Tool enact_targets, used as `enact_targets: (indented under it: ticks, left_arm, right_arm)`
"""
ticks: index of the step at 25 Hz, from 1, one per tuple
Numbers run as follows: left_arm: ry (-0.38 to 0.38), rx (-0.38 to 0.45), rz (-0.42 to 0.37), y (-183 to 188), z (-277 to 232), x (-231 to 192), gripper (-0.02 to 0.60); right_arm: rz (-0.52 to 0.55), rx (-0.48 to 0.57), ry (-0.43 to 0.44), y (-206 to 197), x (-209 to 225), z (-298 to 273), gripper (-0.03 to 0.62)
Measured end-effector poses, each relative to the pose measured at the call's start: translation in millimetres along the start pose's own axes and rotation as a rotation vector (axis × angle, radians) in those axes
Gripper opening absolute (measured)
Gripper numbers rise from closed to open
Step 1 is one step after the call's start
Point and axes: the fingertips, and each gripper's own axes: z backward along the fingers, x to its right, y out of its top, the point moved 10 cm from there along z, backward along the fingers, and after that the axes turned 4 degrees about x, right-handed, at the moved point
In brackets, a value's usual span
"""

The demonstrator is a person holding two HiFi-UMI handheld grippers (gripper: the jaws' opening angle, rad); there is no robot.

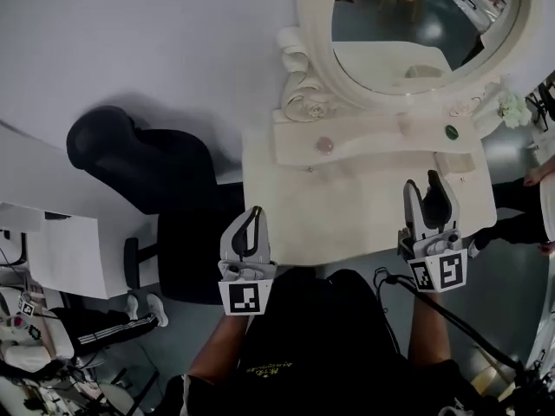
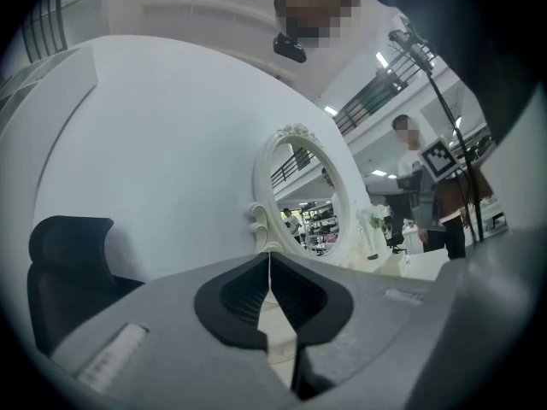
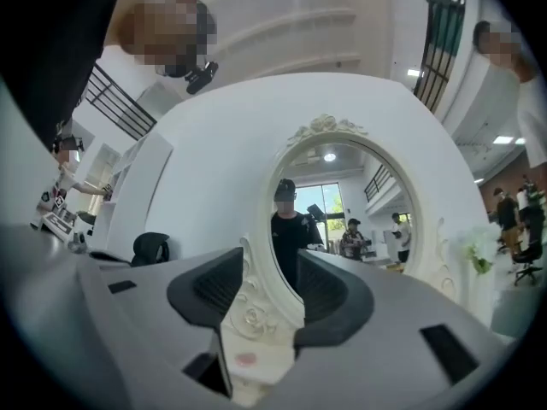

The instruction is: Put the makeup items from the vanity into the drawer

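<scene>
The cream vanity stands in front of me under its oval mirror. On its raised back shelf lie a small pink round item and a dark green round item. My left gripper hovers at the vanity's front left corner, its jaws meeting with nothing in them. My right gripper is over the right part of the tabletop, open and empty. In the right gripper view the pink item shows low between the jaws, well ahead of them.
A black office chair stands just left of the vanity. White flowers sit at the mirror's right foot. A white desk is at the far left. A person stands to the right of the vanity.
</scene>
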Motion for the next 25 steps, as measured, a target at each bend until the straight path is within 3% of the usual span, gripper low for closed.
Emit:
enact_targets:
  ticks: [5,10,25]
  left_arm:
    - [0.048,-0.023,0.040,-7,-9,-19,0.023]
    - [0.062,-0.041,0.072,-15,-9,-23,0.023]
    - [0.002,-0.014,0.082,-17,-25,-33,0.023]
  right_arm:
    - [0.021,-0.019,0.108,-4,-16,-54,0.235]
    - [0.010,-0.077,0.185,-16,-35,-70,0.258]
    - [0.015,-0.084,0.117,-16,-36,-75,0.259]
